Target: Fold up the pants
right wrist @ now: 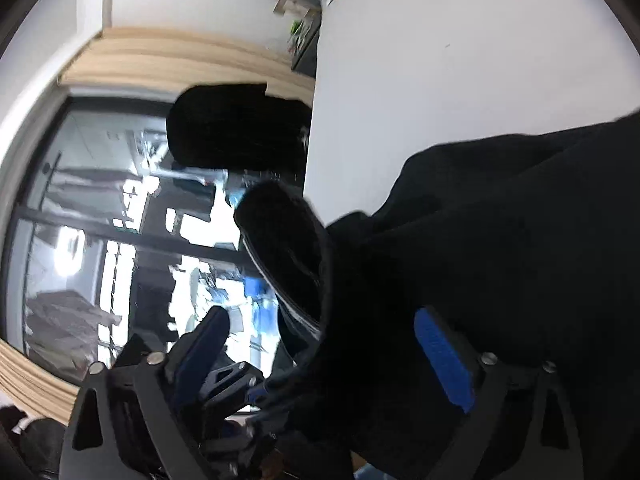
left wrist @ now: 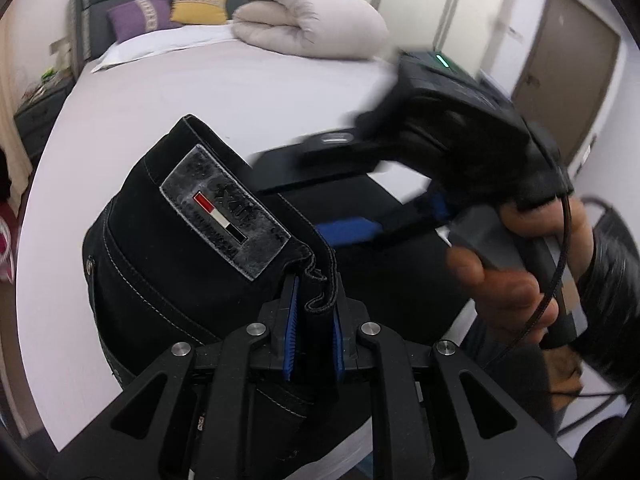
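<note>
White bed (left wrist: pixel 160 92) fills the room's middle; far end holds two cushions (left wrist: pixel 198 2), one rolled duvet (left wrist: pixel 308 24). One pair of pants (left wrist: pixel 168 240) near: left gripper (left wrist: pixel 314 320) clamps waistband, right gripper (right wrist: pixel 320 360) spread wide.

Black pants (left wrist: pixel 168 248) with pale stitching and a grey patch (left wrist: pixel 226 212) striped red, white, black are noted. Blue pads (left wrist: pixel 291 320) are recorded. Purple (left wrist: pixel 138 20) and yellow (left wrist: pixel 200 2) cushions carry patterned bands.
</note>
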### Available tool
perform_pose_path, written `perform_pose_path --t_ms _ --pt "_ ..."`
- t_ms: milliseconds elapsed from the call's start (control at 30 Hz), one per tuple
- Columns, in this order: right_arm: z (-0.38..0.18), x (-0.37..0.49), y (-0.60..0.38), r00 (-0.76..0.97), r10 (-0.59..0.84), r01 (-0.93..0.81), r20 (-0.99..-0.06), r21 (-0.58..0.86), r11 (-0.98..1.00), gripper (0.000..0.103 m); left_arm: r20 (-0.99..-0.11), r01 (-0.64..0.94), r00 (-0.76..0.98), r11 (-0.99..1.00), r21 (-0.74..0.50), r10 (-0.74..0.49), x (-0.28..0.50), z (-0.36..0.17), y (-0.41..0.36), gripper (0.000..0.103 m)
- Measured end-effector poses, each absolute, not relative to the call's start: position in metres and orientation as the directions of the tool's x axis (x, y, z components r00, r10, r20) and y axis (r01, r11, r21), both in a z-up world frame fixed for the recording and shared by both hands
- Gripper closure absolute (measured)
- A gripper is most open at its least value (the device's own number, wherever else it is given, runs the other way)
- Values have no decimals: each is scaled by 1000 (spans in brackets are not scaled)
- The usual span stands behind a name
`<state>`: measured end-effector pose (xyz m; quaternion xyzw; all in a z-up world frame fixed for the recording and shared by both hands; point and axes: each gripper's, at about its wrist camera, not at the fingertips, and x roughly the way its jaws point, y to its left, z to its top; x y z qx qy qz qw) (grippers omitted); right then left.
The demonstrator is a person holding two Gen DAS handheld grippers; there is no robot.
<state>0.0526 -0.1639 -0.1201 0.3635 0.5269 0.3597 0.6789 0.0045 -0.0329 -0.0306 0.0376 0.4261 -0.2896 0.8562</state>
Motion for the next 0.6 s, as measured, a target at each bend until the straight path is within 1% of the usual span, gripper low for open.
perform_pose_path --t_ms 33,67,100,133,200,233,333,600 --pt "-116 64 -153 183 860 -110 -477 859 500 24 -756 541 462 822 -175 -465 2 -34 -40 90" --pt "-113 65 -159 178 850 -105 -495 850 517 28 -761 558 452 813 -166 -465 0 -36 -47 90" --pt "-117 67 -161 175 840 -92 -514 841 534 41 -763 569 448 807 -159 -466 5 -39 -55 90" --pt "-119 69 -164 173 835 -86 -522 837 540 61 -765 584 443 798 -149 -467 4 -41 -62 90" --pt "-120 68 -171 190 816 -81 -546 819 568 77 -769 604 429 783 -147 -475 4 -44 -72 90" --pt "-120 66 -176 202 802 -85 -562 806 586 82 -770 612 417 775 -154 -483 3 -46 -77 90" --pt "-114 58 -188 243 777 -105 -581 780 617 86 -771 640 390 750 -166 -503 12 -45 -98 90" --pt "-106 54 -250 314 705 -62 -635 728 683 88 -749 733 342 660 -165 -568 32 -39 -176 90"
